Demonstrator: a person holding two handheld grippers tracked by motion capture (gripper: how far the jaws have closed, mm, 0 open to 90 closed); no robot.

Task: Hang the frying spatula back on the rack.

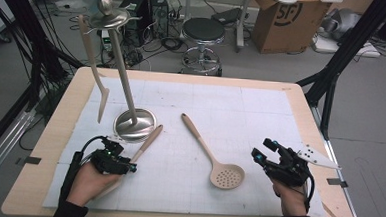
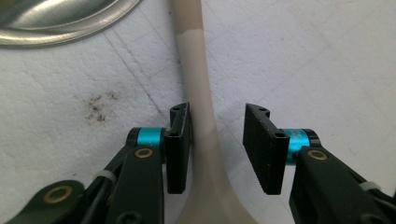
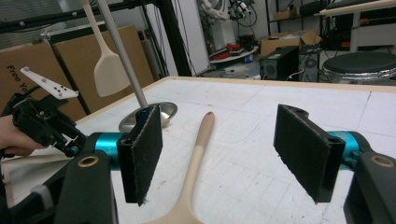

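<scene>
The left gripper (image 1: 128,163) sits low over the near-left part of the desk (image 1: 44,146), its jaws astride the handle of a beige spoon (image 1: 146,142) that lies flat on the white mat (image 1: 261,112). In the left gripper view the handle (image 2: 198,93) runs up between the two pads: one pad lies against its side, the other stands clear with white mat showing in the gap, so the gripper is open around the handle and not clamped on it. The handle's far end points toward the round steel base (image 1: 134,123) of a utensil stand (image 1: 120,64) and lies just beside its rim (the left gripper view shows that rim at its top-left corner).

A beige spatula (image 1: 94,68) hangs from the stand's top disc, its blade above the left edge of the mat, close to the desk's left border. That corner is the crowded one: pole, base, hanging spatula and left hand all sit near each other.

A slotted spoon (image 1: 213,154) lies diagonally in the middle of the mat, bowl toward the person, apart from both the spoon and the stand.

The right gripper (image 1: 265,151) hovers at the near-right of the mat, near the desk's right edge, jaws spread wide with nothing between them. In the right gripper view the slotted spoon's handle (image 3: 198,154) lies on the mat beyond the pads. The far half of the mat and the stretch between slotted spoon and right gripper are bare.
</scene>
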